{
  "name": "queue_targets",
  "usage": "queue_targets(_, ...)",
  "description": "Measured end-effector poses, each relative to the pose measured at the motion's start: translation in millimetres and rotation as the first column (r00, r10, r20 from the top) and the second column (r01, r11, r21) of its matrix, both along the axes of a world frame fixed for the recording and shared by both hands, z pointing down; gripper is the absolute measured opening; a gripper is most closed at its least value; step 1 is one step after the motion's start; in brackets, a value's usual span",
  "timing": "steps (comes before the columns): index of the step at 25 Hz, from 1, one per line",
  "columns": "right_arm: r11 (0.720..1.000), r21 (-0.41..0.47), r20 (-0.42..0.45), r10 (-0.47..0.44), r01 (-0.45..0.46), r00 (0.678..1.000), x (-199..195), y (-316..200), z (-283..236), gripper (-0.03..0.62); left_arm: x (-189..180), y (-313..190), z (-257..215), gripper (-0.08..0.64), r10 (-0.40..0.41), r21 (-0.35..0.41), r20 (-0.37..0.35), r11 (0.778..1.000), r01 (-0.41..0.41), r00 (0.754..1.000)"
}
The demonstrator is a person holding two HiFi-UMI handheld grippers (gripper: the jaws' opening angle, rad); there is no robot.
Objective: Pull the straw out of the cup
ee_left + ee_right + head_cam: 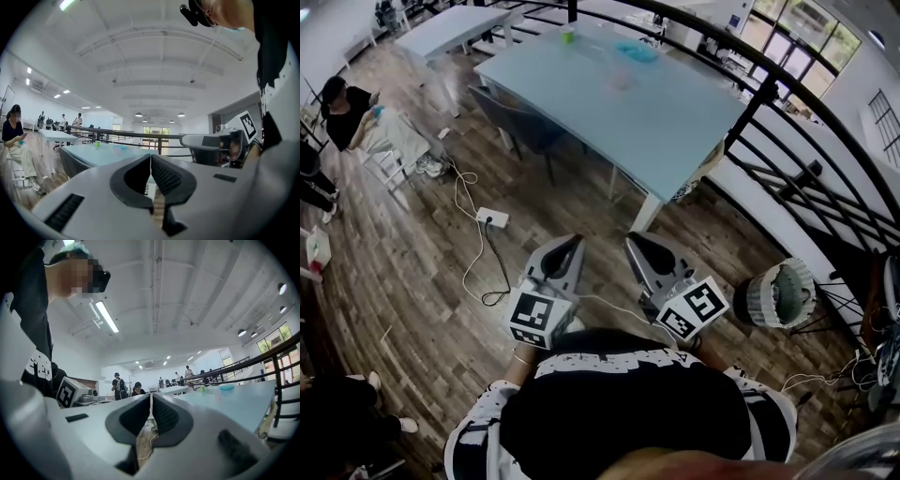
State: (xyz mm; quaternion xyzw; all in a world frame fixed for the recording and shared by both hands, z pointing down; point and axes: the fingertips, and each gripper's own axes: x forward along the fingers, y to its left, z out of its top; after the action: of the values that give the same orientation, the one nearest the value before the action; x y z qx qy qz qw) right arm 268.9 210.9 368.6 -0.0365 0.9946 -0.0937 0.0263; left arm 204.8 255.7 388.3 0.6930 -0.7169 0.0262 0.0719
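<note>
- No brand or label I can actually read; the only print is the black-and-white square markers on the gripper cubes, plus some white print on the person's dark sleeve (38,365) that's too warped to make out
- Left gripper (569,246) and right gripper (637,246) are held low and close to the person's body, side by side over the wood floor (422,281); both point forward toward the light blue table (675,131)
- Left gripper: jaws pressed together at the tips, nothing between them; only a bit of floor shows through the gap behind the tips
- Right gripper: same deal; tips meet and nothing is gripped
- The cup (622,77) looks like a pale see-through one on the far part of the table, just beside a blue dish (636,52); it's well apart from both grippers; the straw is too small to pick out
- A white power strip (492,217) lies on the floor ahead of the left gripper
</note>
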Motion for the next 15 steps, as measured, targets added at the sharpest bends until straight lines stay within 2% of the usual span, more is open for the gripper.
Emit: queue_targets(15,0.999,0.002,-0.005,0.038,-0.038,0.999,-62,1,2,0.031,-66,2,0,0.015,0.034,0.018,0.012,0.999,-0.034,0.999)
